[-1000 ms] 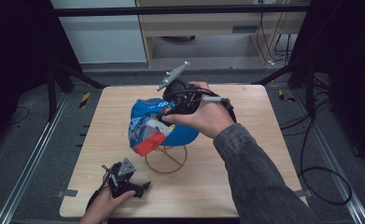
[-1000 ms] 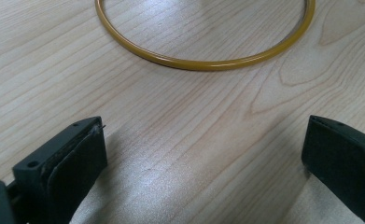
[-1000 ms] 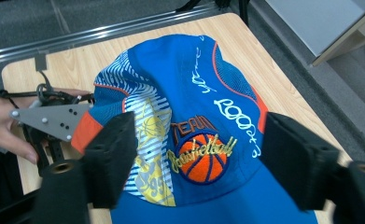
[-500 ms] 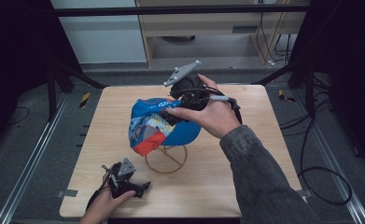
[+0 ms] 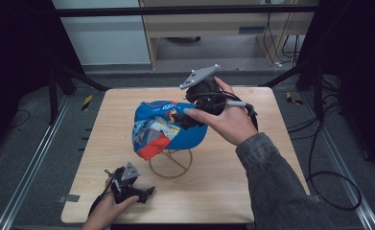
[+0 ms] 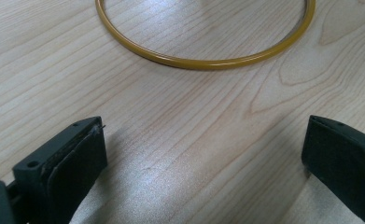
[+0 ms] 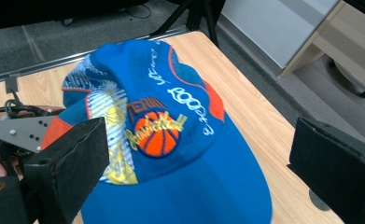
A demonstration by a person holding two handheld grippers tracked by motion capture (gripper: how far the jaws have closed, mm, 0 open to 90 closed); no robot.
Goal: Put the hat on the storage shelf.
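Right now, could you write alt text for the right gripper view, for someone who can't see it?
A blue cap with an orange basketball logo sits between the right gripper's two open black jaws, untouched by them. Beneath it lies a light wooden table.

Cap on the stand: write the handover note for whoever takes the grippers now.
Right gripper: open, jaws apart above the cap, holding nothing.
Left gripper: open, low over the table at the near edge, facing the stand's ring base.
Cap sits on the wire stand, mid-table.
Done: cap is on the stand, released.
Left: judge whether it sits straight; adjust if needed.
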